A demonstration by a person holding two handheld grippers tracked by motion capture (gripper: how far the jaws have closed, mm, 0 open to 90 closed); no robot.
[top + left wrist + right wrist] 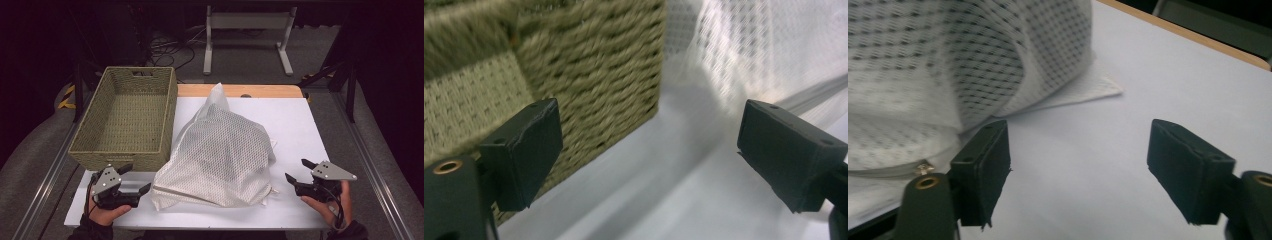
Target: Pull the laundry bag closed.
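Step in hand: both grippers stand off the white mesh laundry bag (pixel 217 157), one at each near corner; I judge this a pause between holds, with the bag let lie on the white table top (pixel 295 120).
Left gripper (pixel 136 179): jaws wide apart with nothing between them, at the near left of the table, just in front of the basket's near wall and just left of the bag's near left corner.
Right gripper (pixel 298 171): jaws wide apart and empty too, at the near right, apart from the bag's right edge.
Bag: slumped in a mound at the middle of the table, its left side touching or nearly touching the woven basket (pixel 125 117), a peak of fabric standing up at the far end.
Zip: along the near hem; the pull (pixel 923 167) shows in the right gripper view just beside that gripper's left jaw.
Basket: seems empty, at the far left, part of it overhanging the table's left edge.
Next move: probably a fresh pinch on the hem or corners; thin, slack mesh calls for closing low, close to the table, on a fold rather than a single layer.
Hard to make out: a dark mass shows through the mesh, but what it is I cannot tell; whether the zip is shut along its length is hidden by folds; both gripper views are blurred.
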